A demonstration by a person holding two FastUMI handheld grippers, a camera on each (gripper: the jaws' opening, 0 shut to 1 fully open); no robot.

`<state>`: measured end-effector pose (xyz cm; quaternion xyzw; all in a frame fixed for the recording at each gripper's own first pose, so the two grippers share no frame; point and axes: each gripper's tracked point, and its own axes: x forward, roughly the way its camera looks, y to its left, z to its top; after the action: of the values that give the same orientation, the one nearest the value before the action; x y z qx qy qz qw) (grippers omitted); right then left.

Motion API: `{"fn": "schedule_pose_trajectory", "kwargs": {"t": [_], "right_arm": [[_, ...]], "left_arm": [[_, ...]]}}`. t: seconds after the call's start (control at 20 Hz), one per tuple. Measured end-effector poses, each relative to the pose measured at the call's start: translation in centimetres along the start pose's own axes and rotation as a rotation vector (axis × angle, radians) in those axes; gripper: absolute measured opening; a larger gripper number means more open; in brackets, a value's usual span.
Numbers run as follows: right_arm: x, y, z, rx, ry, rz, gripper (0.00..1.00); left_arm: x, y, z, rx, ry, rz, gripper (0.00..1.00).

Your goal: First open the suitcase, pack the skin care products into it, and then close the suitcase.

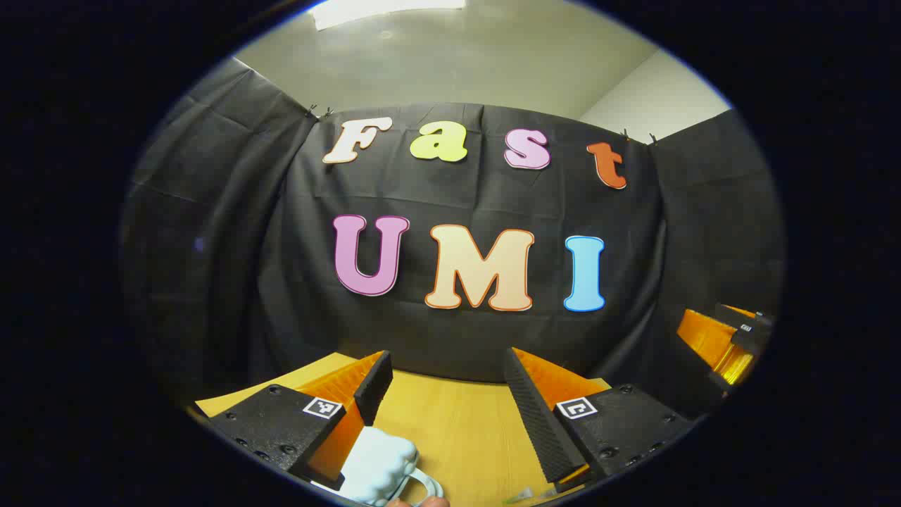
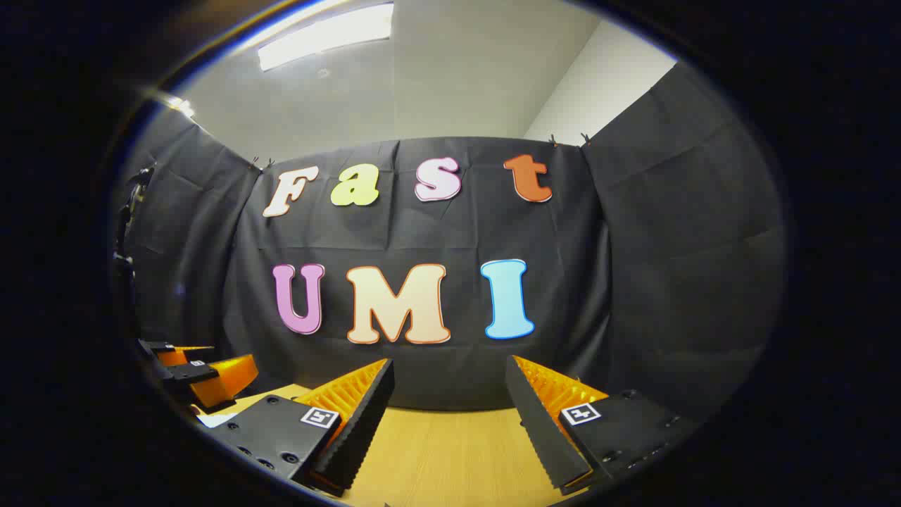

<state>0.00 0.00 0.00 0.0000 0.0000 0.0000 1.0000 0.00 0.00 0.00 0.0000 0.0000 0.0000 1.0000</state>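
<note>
In the left gripper view, the left claw [image 1: 448,377] stands wide open over the wooden table [image 1: 457,436], nothing between its fingers. A pale, lumpy object with a looped handle [image 1: 383,468], perhaps part of the suitcase though I cannot tell, lies low in the view, just beside the claw's left finger [image 1: 372,386] and below its tip, not gripped. The right claw [image 1: 732,338] shows far off at the right edge.

In the right gripper view, the right claw [image 2: 449,380] is likewise wide open and holds nothing, above the bare table [image 2: 450,451]. The left claw [image 2: 193,370] shows at the left edge.
</note>
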Motion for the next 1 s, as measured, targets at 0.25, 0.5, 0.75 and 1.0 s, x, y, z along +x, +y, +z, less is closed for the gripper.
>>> {"fn": "schedule_pose_trajectory", "kwargs": {"t": [0.25, 0.5, 0.75, 1.0], "right_arm": [[0.7, 2.6, 0.3, 0.001, -0.023, 0.0, 0.98], [0.9, 4.0, 0.4, -0.031, -0.025, 0.007, 0.98], [-0.1, 3.6, 1.1, -0.043, -0.024, -0.032, 0.98], [-0.9, 3.0, -0.5, -0.05, -0.001, -0.038, 1.0]], "left_arm": [[1.6, 1.4, 0.6, 0.017, -0.017, -0.034, 0.94], [2.6, 1.8, 0.5, 0.005, -0.01, -0.058, 0.93], [2.6, 1.9, 0.8, 0.002, -0.026, -0.089, 0.95], [2.1, 1.7, -3.1, 0.048, 0.074, -0.11, 0.94]]}}
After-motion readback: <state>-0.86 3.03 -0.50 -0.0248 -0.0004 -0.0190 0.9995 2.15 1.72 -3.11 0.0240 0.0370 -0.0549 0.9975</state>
